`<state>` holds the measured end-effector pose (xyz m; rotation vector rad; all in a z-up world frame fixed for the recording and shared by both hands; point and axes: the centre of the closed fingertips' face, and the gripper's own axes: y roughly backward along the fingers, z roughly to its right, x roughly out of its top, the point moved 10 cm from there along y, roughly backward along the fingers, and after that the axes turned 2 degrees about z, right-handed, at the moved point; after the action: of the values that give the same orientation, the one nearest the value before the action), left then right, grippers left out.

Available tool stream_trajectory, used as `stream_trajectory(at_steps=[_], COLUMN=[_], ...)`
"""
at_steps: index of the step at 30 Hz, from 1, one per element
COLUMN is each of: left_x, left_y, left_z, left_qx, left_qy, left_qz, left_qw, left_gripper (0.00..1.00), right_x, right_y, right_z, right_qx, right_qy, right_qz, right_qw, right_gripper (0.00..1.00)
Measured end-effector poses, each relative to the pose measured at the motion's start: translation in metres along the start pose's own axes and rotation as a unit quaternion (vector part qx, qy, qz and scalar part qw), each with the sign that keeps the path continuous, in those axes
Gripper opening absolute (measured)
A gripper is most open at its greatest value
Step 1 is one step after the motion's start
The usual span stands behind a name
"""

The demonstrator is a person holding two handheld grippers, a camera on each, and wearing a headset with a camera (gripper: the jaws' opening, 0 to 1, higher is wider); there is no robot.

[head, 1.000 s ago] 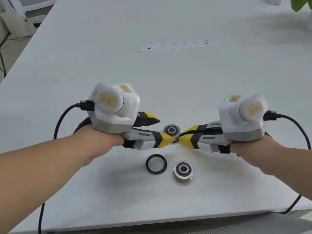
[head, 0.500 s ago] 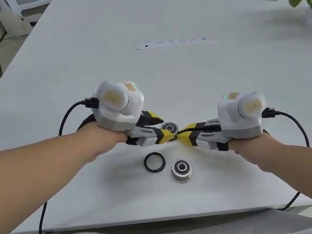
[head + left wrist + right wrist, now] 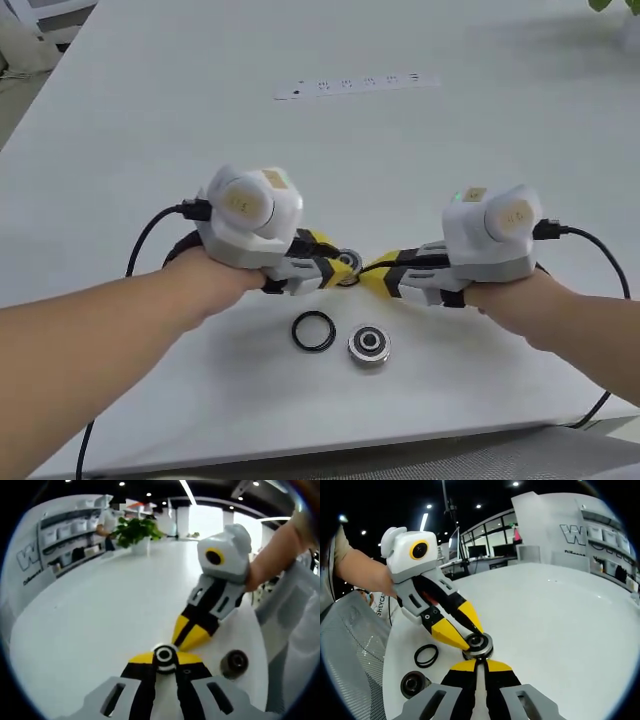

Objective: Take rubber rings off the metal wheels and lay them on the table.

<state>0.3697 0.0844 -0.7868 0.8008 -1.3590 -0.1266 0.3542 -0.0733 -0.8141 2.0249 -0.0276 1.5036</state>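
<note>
Metal wheel [image 3: 347, 264] clamped in the left gripper [image 3: 165, 661].
Right gripper [image 3: 477, 666] jaws together at its rim; 1 loose ring [image 3: 313, 331] and 2nd wheel [image 3: 369, 344] near it.

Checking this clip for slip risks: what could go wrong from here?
1. The wheel is pinched only at the tips of the left tool; a pull by the right tool could tug it loose.
2. If dropped, it could hit the ring and bare wheel lying close by.

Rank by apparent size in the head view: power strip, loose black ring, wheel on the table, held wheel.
1. power strip, despite lying farthest.
2. black ring and wheel on the table: alike, unranked.
3. held wheel, partly hidden.
</note>
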Motion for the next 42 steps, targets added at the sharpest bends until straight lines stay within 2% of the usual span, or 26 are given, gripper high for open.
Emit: stream_trajectory(at_steps=[8,11,16,20,25,28,30,34,39,42], left_x=[0.000,0.000,0.001,0.002,0.002,0.002,0.002,0.001,0.000,0.000], left_y=[0.002,0.002,0.001,0.000,-0.001,-0.002,-0.002,-0.002,-0.001,-0.001], left_z=[0.002,0.003,0.005,0.004,0.004,0.003,0.004,0.005,0.009,0.010], left_qx=[0.010,0.015,0.022,0.026,0.034,0.034,0.035,0.040,0.043,0.047], left_qy=[0.006,-0.005,-0.005,-0.012,-0.009,-0.008,-0.008,-0.004,0.002,0.001], left_qz=[-0.002,-0.007,-0.007,-0.011,-0.011,-0.011,-0.011,-0.010,-0.011,-0.011], left_qw=[0.9999,0.9999,0.9997,0.9995,0.9993,0.9993,0.9993,0.9991,0.9990,0.9988], left_gripper=[0.14,0.14,0.14,0.13,0.13,0.13,0.13,0.13,0.12,0.12], right_x=[0.000,-0.001,-0.001,-0.001,0.000,0.001,0.003,0.003,0.003,0.004], right_y=[-0.001,0.000,0.000,0.001,0.004,0.006,0.009,0.010,0.008,0.008], right_z=[0.001,0.000,0.001,0.001,0.001,0.001,0.004,0.006,0.009,0.008], right_qx=[-0.002,-0.006,-0.014,-0.026,-0.032,-0.031,-0.032,-0.032,-0.034,-0.033], right_qy=[-0.006,-0.019,-0.049,-0.098,-0.114,-0.138,-0.167,-0.178,-0.203,-0.202], right_qz=[0.000,0.002,0.001,0.008,0.013,0.025,0.041,0.046,0.055,0.056], right_qw=[1.0000,0.9998,0.9987,0.9948,0.9928,0.9897,0.9846,0.9824,0.9770,0.9772], right_gripper=[0.01,0.01,0.00,0.00,0.00,0.00,0.00,0.00,0.00,0.00])
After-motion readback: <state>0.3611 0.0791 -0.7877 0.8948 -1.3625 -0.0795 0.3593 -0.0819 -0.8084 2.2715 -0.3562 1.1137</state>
